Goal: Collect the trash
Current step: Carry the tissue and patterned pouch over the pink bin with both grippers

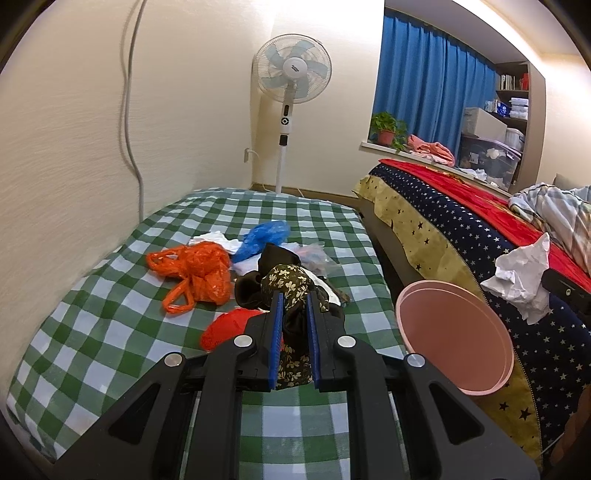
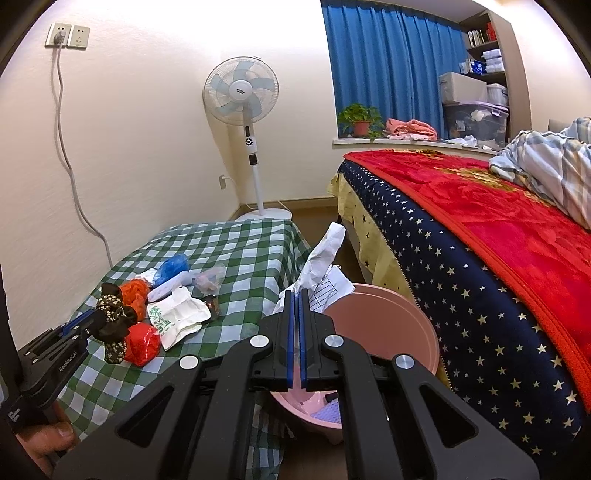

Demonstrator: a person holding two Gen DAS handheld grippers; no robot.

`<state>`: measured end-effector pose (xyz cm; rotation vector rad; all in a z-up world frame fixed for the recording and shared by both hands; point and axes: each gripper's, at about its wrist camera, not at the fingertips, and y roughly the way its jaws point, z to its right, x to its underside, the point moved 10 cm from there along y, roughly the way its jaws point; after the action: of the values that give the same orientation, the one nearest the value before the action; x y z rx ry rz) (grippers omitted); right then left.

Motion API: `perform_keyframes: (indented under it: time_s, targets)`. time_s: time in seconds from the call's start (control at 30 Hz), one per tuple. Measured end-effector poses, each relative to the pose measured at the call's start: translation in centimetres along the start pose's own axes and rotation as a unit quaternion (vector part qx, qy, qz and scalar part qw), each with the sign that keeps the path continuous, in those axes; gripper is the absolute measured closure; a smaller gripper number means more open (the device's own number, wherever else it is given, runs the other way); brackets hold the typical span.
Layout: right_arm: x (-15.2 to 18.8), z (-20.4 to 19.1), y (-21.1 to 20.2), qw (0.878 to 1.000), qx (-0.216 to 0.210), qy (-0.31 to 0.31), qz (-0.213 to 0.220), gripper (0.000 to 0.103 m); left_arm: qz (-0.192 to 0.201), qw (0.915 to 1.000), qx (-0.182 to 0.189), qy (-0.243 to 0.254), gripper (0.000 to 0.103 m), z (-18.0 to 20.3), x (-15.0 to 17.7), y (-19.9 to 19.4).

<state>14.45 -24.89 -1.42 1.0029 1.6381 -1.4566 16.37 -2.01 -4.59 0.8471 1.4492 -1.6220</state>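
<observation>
Right claw (image 2: pixel 295 295) clamps crumpled paper (image 2: pixel 321 258), upright (leaning right)

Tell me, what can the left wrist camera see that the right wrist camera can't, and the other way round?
Only the left wrist view shows the orange plastic bag spread flat with its handles out.

Only the right wrist view shows the wall sockets, the trash lying inside the pink bin, and a person's hand holding the left hand-held gripper from the side.

Both show the green checked cloth, the fan, the blue curtain, the floral fabric clamped by the left one, and the crumpled white paper pinched by the right hand-held gripper.
</observation>
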Motion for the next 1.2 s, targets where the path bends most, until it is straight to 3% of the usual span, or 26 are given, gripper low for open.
perform_keyframes:
  time_s: [1.2]
  targets:
    - [0.7, 6.7, 1.4, 0.995, 0.082, 0.044, -0.016, 0.101, -0.038, 0.9925, 0.107, 0.044, 0.09, 12.5, 2.5, 4.8]
